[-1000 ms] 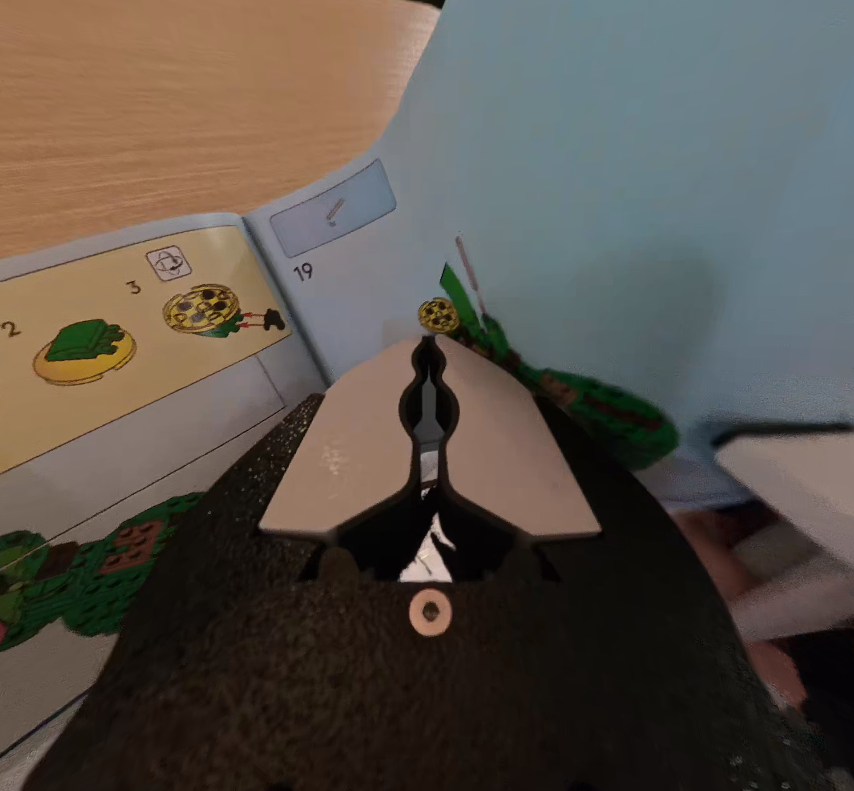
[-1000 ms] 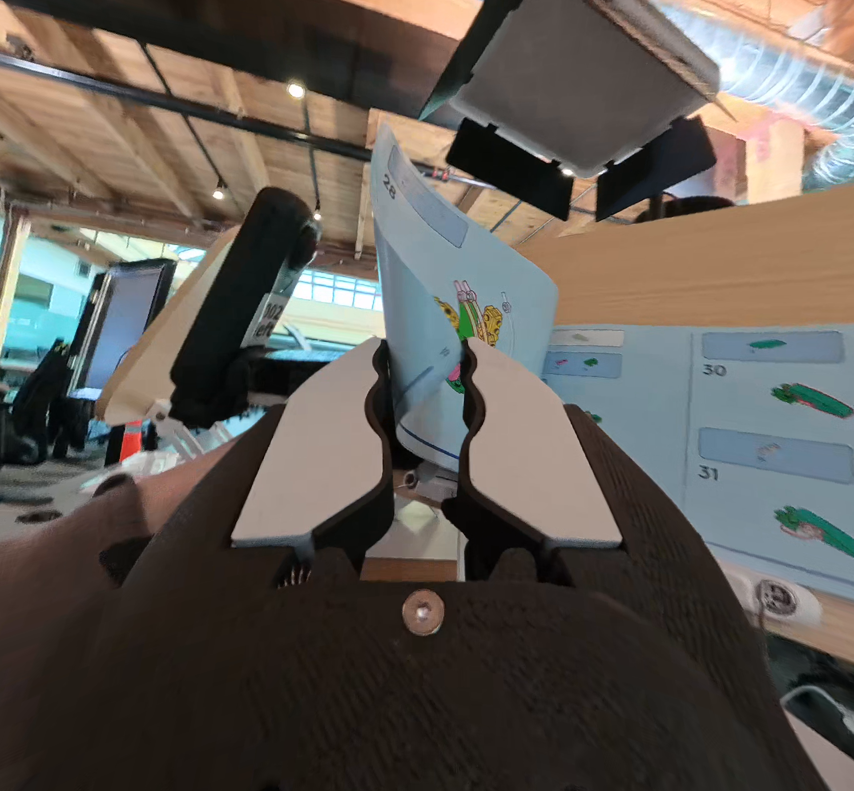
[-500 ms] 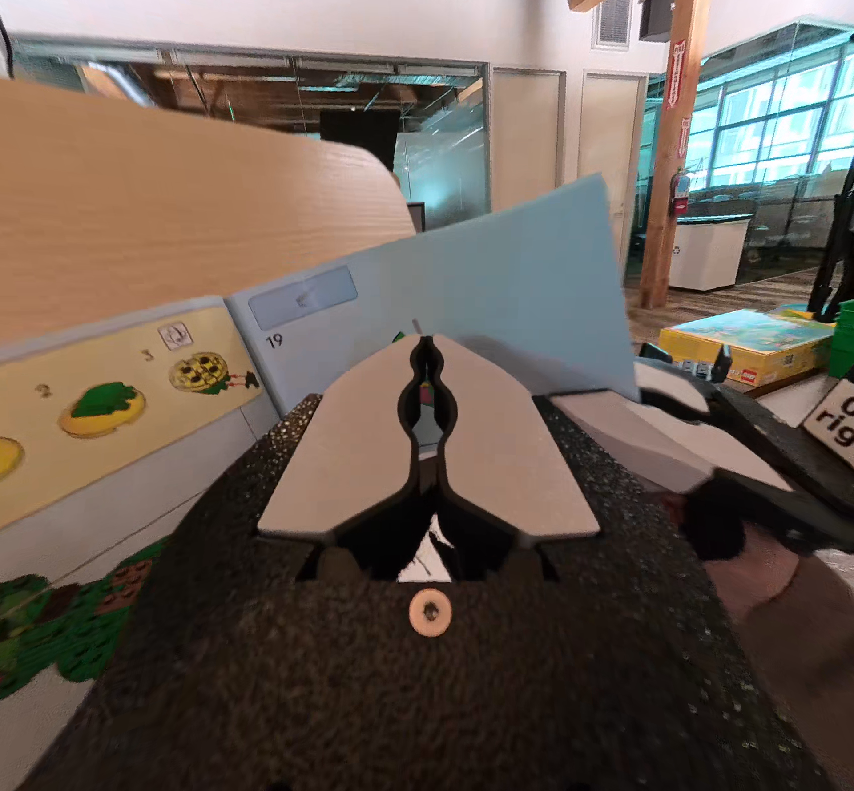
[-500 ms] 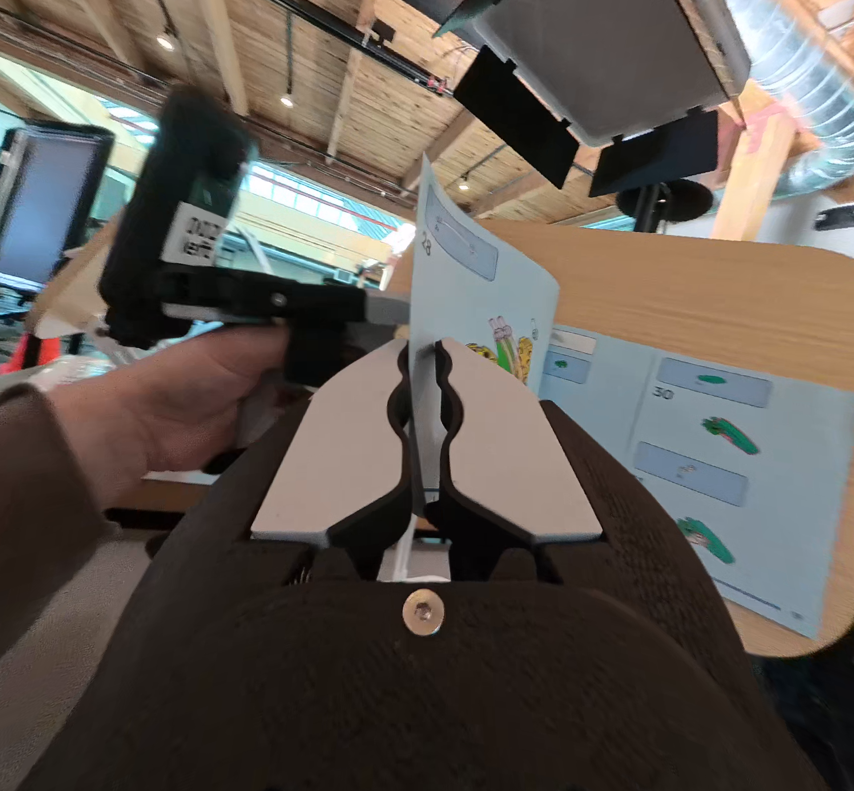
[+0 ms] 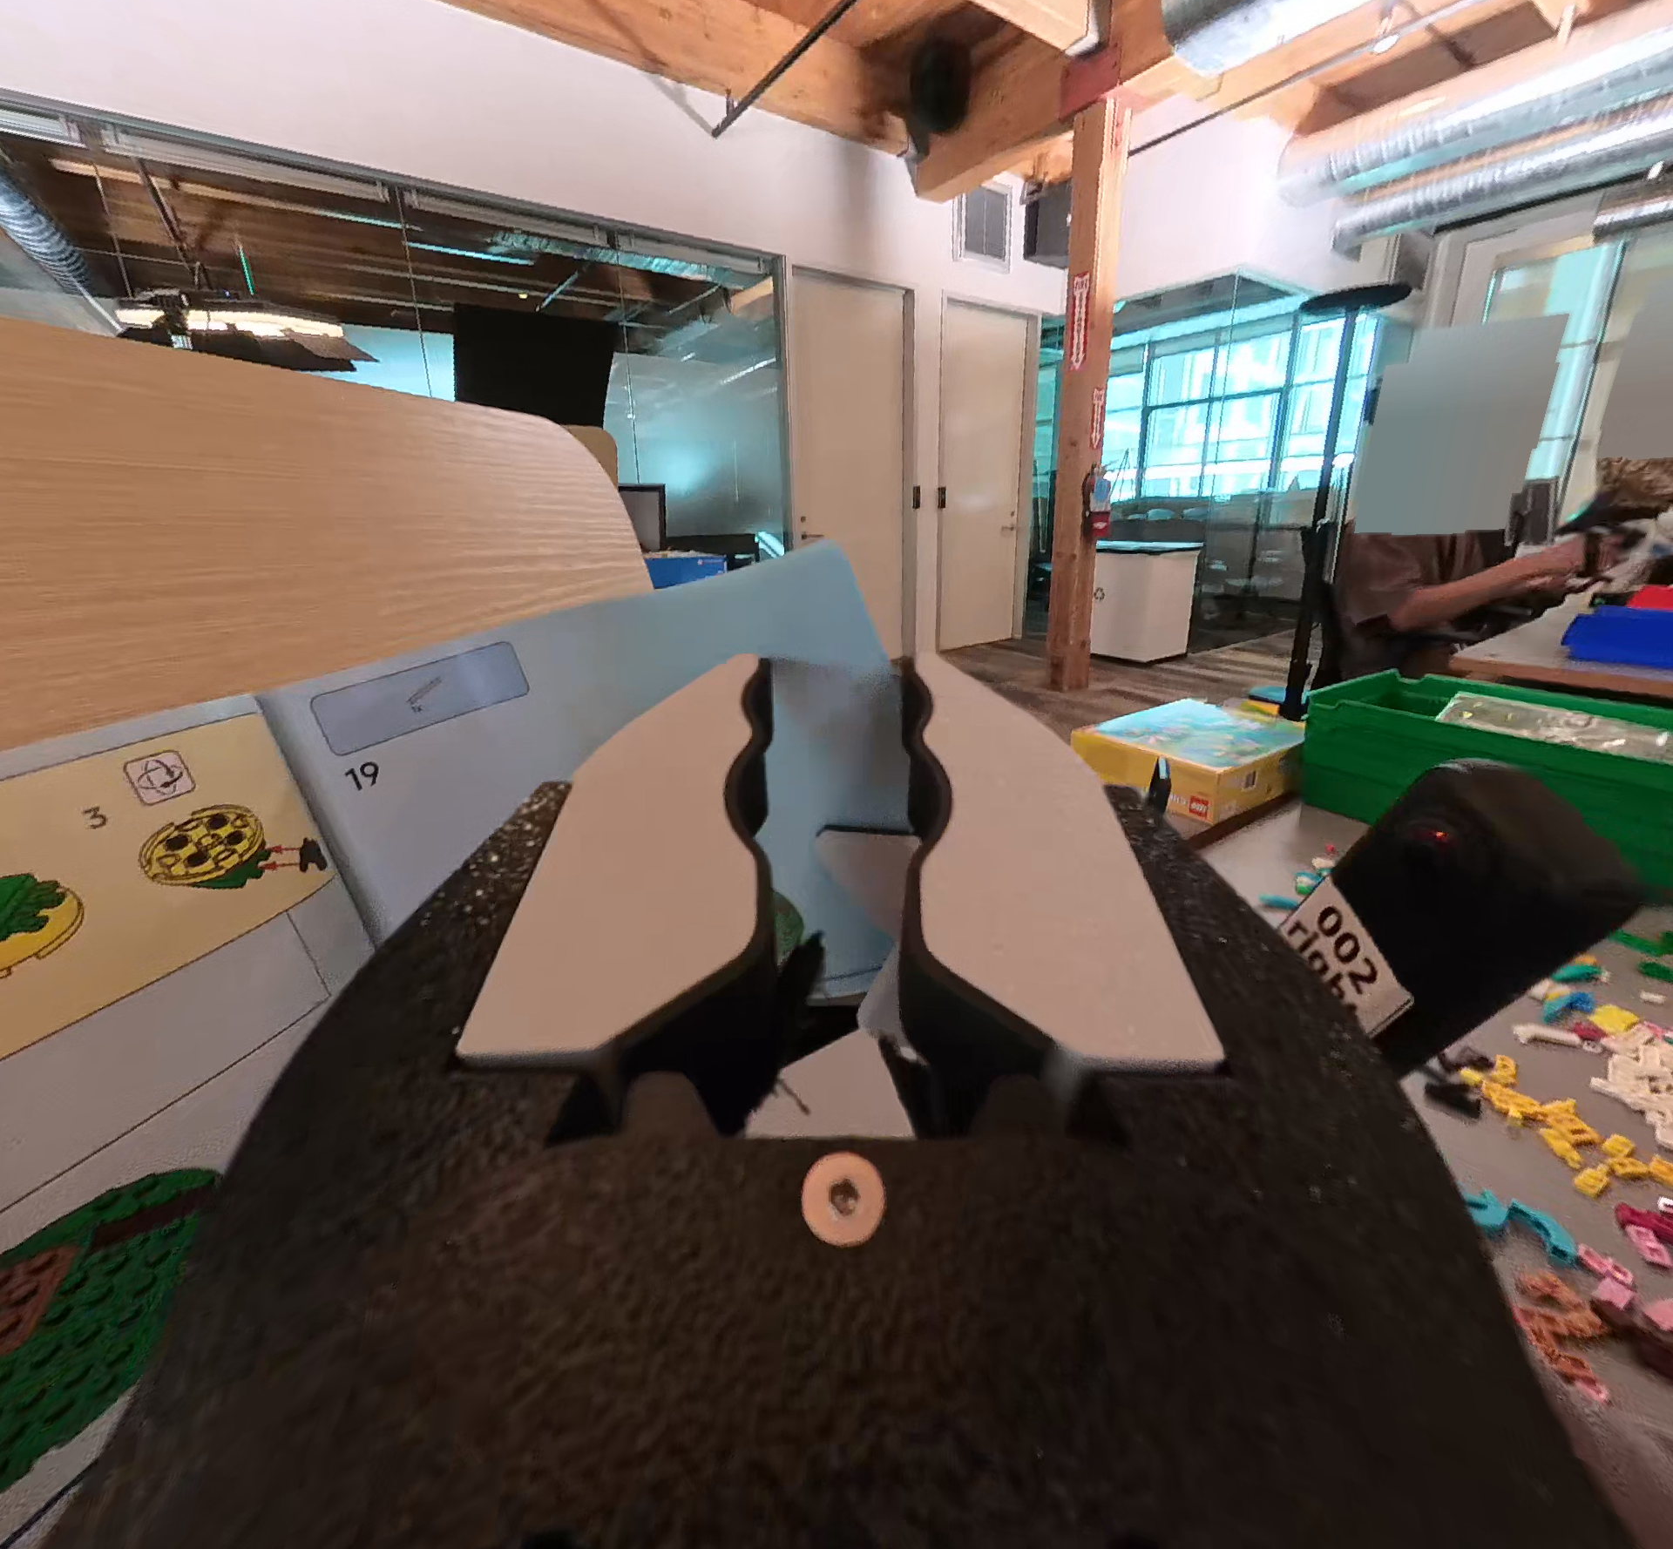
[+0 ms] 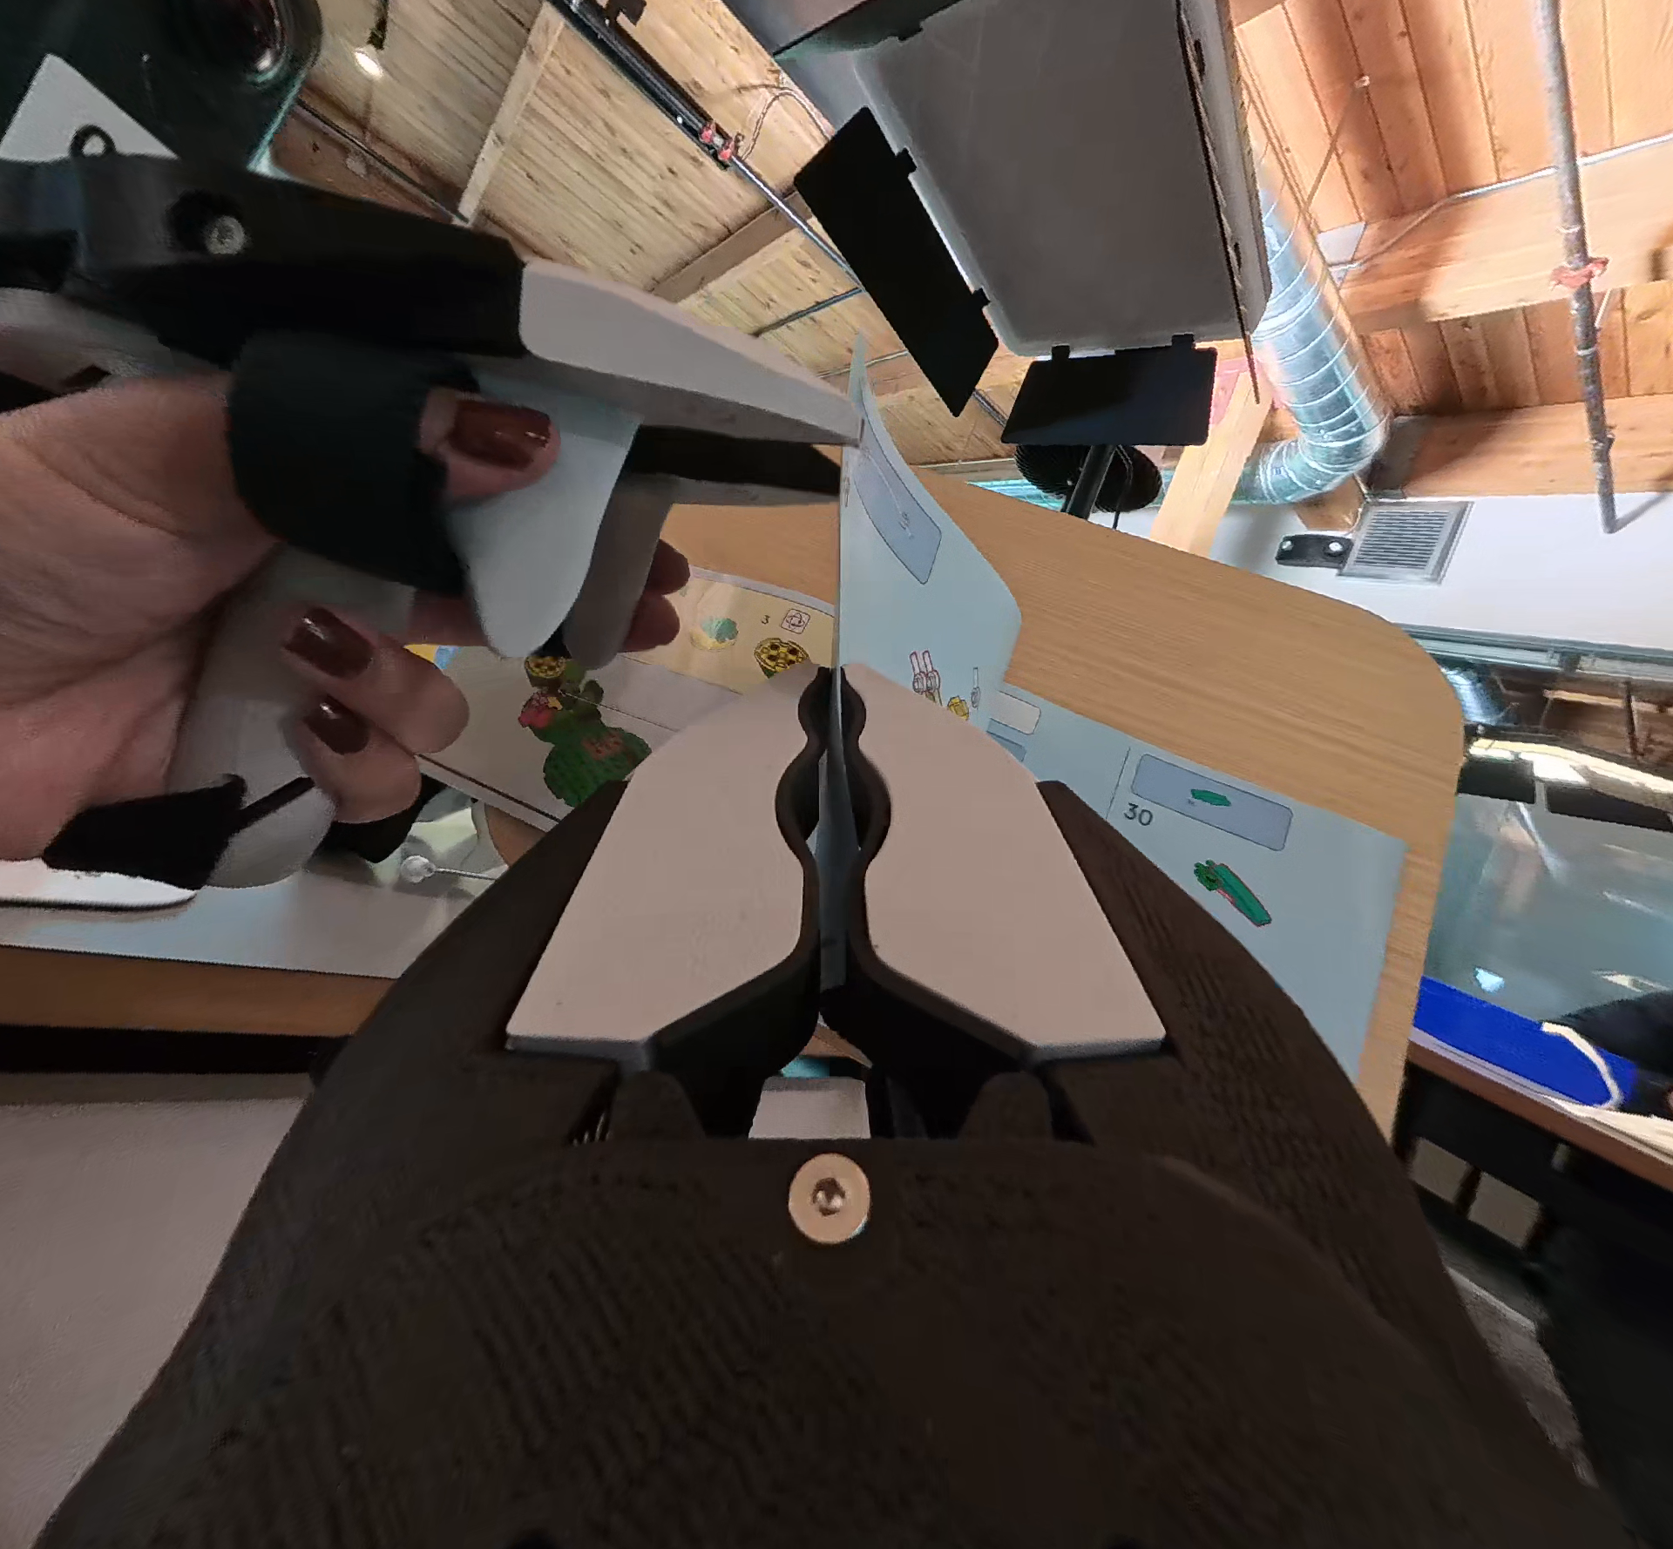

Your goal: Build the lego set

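Note:
The open instruction booklet point(image 5: 181, 854) lies on the wooden table, and one light blue page point(image 5: 688, 646) is lifted upright. My left gripper point(image 5: 833, 673) is open, with the page's top corner in the gap between its fingers. My right gripper point(image 6: 837, 677) is shut on the lower edge of that blue page point(image 6: 914, 591), which runs edge-on between its pads. In the right wrist view a hand holds the left gripper point(image 6: 846, 446) with its tips at the page's upper edge. The right gripper's black body point(image 5: 1467, 881) shows at the right of the left wrist view.
Several loose lego pieces point(image 5: 1557, 1134) are scattered on the grey table at right. A green bin point(image 5: 1448, 745) and a yellow lego box point(image 5: 1195, 754) stand behind them. A person point(image 5: 1412, 591) sits at a far table. A lamp panel point(image 6: 1041, 103) hangs overhead.
My left gripper has opened from shut and let go of the page. My right gripper has closed fully on the page. Both views have tilted upward.

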Tool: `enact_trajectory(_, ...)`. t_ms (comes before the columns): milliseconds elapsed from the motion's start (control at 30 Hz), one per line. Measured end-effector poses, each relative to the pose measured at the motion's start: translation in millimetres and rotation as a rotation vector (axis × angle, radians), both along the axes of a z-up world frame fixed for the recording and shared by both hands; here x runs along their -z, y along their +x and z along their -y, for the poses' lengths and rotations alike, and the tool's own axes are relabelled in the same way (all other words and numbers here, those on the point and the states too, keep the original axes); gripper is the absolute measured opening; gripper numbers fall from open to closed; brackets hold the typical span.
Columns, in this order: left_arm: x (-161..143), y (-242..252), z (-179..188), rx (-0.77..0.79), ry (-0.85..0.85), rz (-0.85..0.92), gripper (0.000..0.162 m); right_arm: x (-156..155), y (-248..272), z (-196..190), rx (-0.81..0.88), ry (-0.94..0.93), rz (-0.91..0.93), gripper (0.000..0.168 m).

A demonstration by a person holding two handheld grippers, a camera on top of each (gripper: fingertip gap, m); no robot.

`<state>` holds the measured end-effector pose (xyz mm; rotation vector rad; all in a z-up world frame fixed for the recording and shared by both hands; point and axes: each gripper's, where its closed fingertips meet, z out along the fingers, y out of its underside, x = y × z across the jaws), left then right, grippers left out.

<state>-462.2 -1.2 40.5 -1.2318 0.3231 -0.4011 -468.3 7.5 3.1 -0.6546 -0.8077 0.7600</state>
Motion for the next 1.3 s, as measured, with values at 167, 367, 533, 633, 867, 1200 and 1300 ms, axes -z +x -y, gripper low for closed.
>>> enact_trajectory(167,0,1,2,0.029,0.0,0.006,0.013,0,2,-1,-0.031,-0.027,-0.014,0.0)
enact_trajectory(367,-1,4,5,0.104,0.006,0.055,0.015,-2,4,1,-0.062,-0.03,-0.031,0.0)
enact_trajectory(533,-2,3,5,0.106,0.007,0.068,0.014,-1,5,1,-0.069,-0.032,-0.031,0.0)
enact_trajectory(633,-3,3,5,0.109,0.009,0.069,0.015,-2,5,2,-0.078,-0.035,-0.038,0.0)
enact_trajectory(867,-13,-10,9,0.088,0.035,0.179,0.027,5,-2,4,-0.026,0.029,0.037,0.0)
enact_trajectory(1200,-9,-46,11,0.094,-0.03,0.419,0.002,12,-10,5,-0.003,0.056,0.081,0.0)
enact_trajectory(1300,-4,-47,9,0.099,-0.056,0.418,0.0,10,-8,4,0.002,0.058,0.074,0.0)
